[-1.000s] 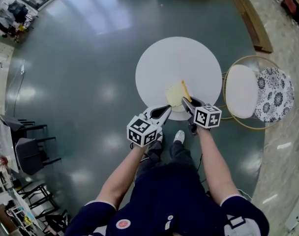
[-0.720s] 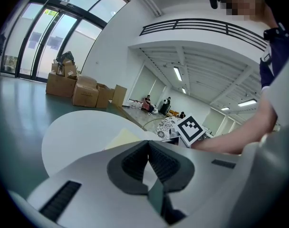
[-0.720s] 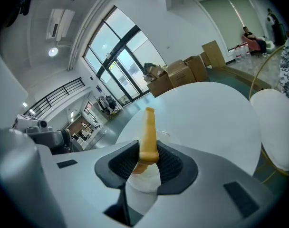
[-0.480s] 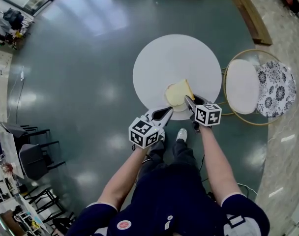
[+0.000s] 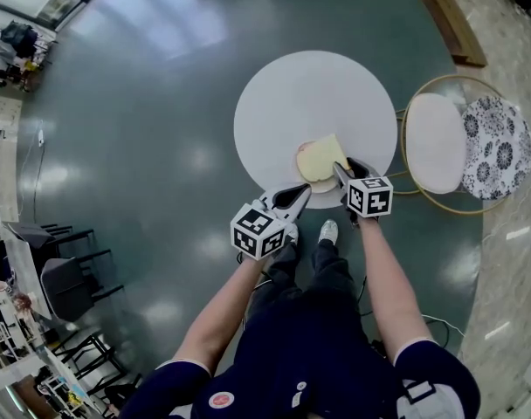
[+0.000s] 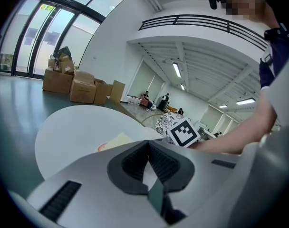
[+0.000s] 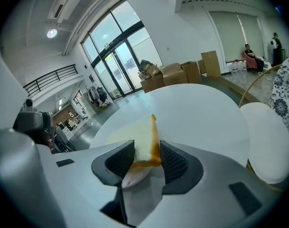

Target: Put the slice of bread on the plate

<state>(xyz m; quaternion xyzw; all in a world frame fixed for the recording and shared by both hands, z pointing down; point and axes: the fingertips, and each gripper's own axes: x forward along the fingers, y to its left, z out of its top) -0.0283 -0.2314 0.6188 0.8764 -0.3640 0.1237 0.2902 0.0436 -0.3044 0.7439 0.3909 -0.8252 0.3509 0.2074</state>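
Observation:
A slice of bread (image 5: 322, 158) with a brown crust lies tilted over a small white plate (image 5: 303, 150) at the near edge of the round white table (image 5: 309, 94). My right gripper (image 5: 344, 171) reaches in from the near side. Its jaws have just been opening, and the bread (image 7: 145, 144) stands on edge between the pads (image 7: 120, 159), leaning on the plate (image 7: 136, 175). To the left, at the table's edge, my left gripper (image 5: 300, 192) is shut with nothing in it (image 6: 148, 144). From the left gripper view the bread (image 6: 117, 140) shows just beyond the jaws.
A round chair with a gold frame and a white cushion (image 5: 430, 154) stands right of the table, with a floral cushion (image 5: 497, 147) behind it. Dark green floor surrounds the table. Cardboard boxes (image 6: 71, 83) stand far off by the windows.
The right gripper has come down toward the plate with the bread. The slice went from edge-on above the plate to lying over it, and the jaws stand wider. The left gripper stayed put.

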